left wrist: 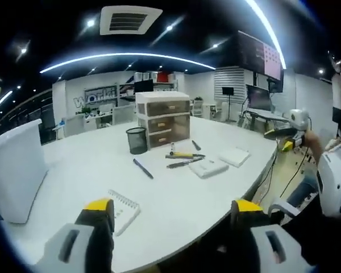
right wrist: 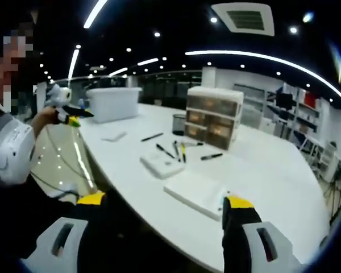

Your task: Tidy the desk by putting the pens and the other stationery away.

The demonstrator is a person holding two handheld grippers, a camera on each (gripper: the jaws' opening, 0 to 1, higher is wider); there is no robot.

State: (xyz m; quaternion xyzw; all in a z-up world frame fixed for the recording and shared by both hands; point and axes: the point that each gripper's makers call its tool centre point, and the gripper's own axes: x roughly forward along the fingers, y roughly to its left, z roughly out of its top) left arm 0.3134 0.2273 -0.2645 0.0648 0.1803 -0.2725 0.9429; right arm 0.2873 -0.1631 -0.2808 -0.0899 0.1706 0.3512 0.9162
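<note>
Pens scattered on white desk (left wrist: 176, 199) in front of three-drawer organiser (left wrist: 163, 119): yellow-bodied pen (left wrist: 184, 154) and dark pen (left wrist: 184, 162) lying close together, just beside white pad (left wrist: 208, 168); dark pen (left wrist: 142, 168) lying alone, nearer to the camera; short dark pen (left wrist: 196, 145) near the organiser base. Black mesh pen cup (left wrist: 136, 140) upright, just beside the organiser's left side in the left gripper view. Second white pad (left wrist: 234, 156) further right; spiral notebook (left wrist: 120, 210) near the desk edge, partly hidden behind the left gripper (left wrist: 167, 213). Large white bin (left wrist: 14, 168) at the left, cut off by the view's edge.

In the right gripper view, same group seen from the opposite side: organiser (right wrist: 213, 116), mesh cup (right wrist: 178, 123), several pens (right wrist: 176, 149) too small to count with certainty, white pad (right wrist: 162, 164), flat white notebook (right wrist: 199, 193) partly covered by a jaw of the right gripper (right wrist: 165, 207), white bin (right wrist: 113, 103) far back.

Left gripper: jaws spread wide, yellow-tipped, nothing between them, held off the desk. Right gripper: jaws spread wide, nothing held, short of the desk edge.

Second gripper (left wrist: 292, 128) visible at the right of the left gripper view, held by a hand; jaw state unreadable there. Person's sleeve (right wrist: 8, 151) at left of the right gripper view.
</note>
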